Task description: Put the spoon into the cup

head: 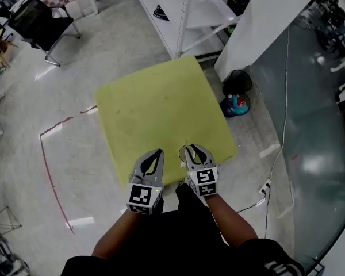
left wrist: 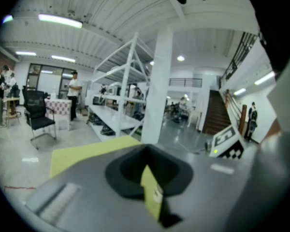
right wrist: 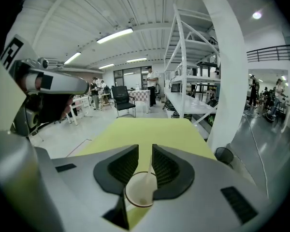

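A small white cup with a thin brown rim sits between the jaws of my right gripper, its rim touching both pads. A white spoon stands in the cup, with its handle leaning up into the narrow gap between the pads. In the head view the cup shows as a ring at the tips of the right gripper, over the near edge of the yellow-green table. My left gripper hovers beside it. Its jaws are together and hold nothing.
White metal shelving and a white pillar stand beyond the table's far side. A black bin and a blue-red object sit on the floor at the table's right. A black chair stands far left.
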